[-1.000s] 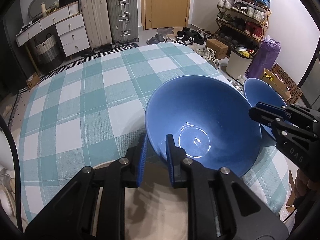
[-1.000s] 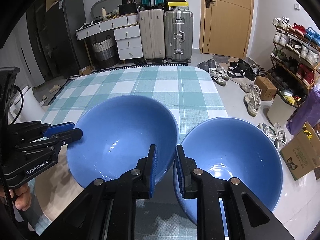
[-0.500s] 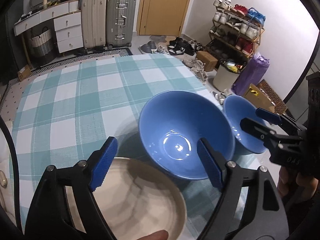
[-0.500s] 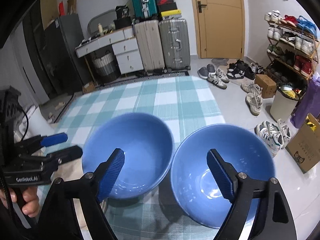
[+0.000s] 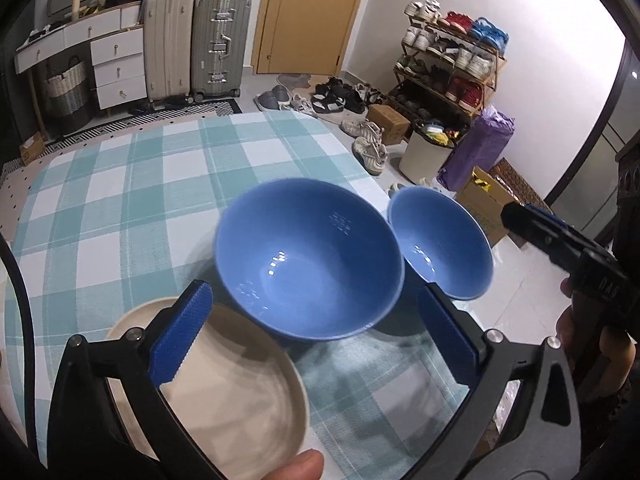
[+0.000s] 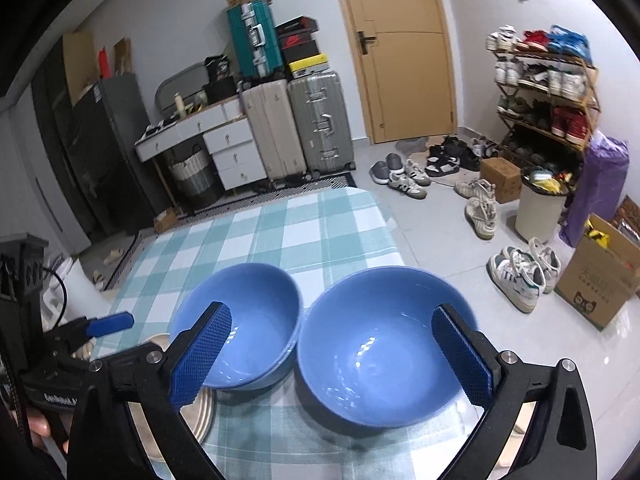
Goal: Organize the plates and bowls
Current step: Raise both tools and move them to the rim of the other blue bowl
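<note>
Bowls: left bowl [image 5: 308, 258] and right bowl [image 6: 386, 344] sit side by side at the table's near right edge, plate [image 5: 236, 384] nearer-left. Left gripper [image 5: 316, 332] and right gripper [image 6: 336, 356] are opening wide, empty. Next grip: take a rim squarely, then nest.

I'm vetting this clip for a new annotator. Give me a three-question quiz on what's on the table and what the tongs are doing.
1. Multiple choice: how many blue bowls sit on the checked tablecloth? A one, B two, C three.
2. True or false: the left tongs are clamped on the rim of the left bowl.
3. Fill in: beside the left bowl, on the side away from the right bowl, lies a beige ____.

Key
1. B: the two bowls stand side by side.
2. False: the jaws are opening, with nothing pressed between the pads. The right tongs are opening too, and the right bowl is free.
3. plate.
</note>
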Demonstrator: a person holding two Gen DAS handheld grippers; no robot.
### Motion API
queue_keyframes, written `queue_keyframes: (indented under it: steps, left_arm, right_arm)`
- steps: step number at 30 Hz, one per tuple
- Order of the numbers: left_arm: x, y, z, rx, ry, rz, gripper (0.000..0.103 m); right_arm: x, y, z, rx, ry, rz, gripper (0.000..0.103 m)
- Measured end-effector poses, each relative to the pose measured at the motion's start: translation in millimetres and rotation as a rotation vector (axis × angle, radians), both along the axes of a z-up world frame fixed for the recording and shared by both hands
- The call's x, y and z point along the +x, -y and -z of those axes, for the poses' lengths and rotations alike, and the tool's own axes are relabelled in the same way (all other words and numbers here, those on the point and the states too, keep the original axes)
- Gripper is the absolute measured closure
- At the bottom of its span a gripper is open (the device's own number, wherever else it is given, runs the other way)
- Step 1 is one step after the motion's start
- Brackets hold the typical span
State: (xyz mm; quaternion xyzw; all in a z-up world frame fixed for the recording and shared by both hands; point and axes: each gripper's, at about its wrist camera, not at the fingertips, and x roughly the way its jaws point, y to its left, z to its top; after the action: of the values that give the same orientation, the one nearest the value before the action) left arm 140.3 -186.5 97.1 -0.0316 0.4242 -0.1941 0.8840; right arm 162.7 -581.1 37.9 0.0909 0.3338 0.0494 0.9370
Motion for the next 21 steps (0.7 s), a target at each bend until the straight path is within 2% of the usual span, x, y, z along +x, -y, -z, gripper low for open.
queue_keyframes:
  steps: [5,15,18,21]
  left_arm:
    - [-5.6,21.8,9.5,-0.009,-0.035,0.034,0.001]
    - [-16.2,63.7,24.0,-0.046,-0.081,0.104,0.001]
    - [-16.9,72.3,27.1,-0.066,-0.080,0.134,0.008]
    - [-19.7,82.1,30.2,-0.073,-0.086,0.175,0.019]
  right_arm:
    - [-16.5,22.8,3.1,0.025,-0.003,0.057,0.001]
    - [-38.9,52.0,13.9,0.005,-0.015,0.131,0.001]
    - [-39.9,60.3,20.2,0.012,-0.025,0.142,0.001]
    - [-44.1,69.1,26.8,0.013,-0.035,0.162,0.001]
